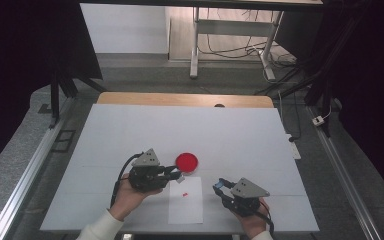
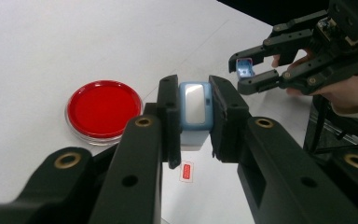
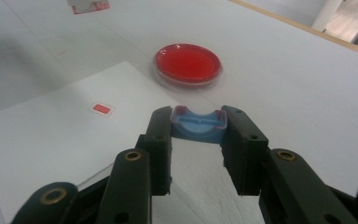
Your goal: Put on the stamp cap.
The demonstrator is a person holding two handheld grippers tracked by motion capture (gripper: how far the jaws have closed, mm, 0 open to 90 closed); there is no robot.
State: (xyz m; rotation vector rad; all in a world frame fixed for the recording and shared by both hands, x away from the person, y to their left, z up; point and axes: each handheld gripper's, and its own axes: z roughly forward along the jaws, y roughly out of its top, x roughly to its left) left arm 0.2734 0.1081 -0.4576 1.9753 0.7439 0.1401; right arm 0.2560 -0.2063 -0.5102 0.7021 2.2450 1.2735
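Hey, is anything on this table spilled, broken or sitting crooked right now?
Nothing stands out. The red dish sits flat with no spill, the white sheet lies square with its small red mark, and each tool cleanly holds a small blue piece.

From where I stand, nothing here can be read. The one thing that looks like a label is a small red rectangle (image 3: 101, 108) printed on the white sheet of paper (image 1: 186, 210), and it carries no letters or numbers that I can make out. A red-and-white scrap (image 3: 89, 6) lies at the far edge of the surface in the right gripper view; it is too blurred to tell whether anything is written on it.
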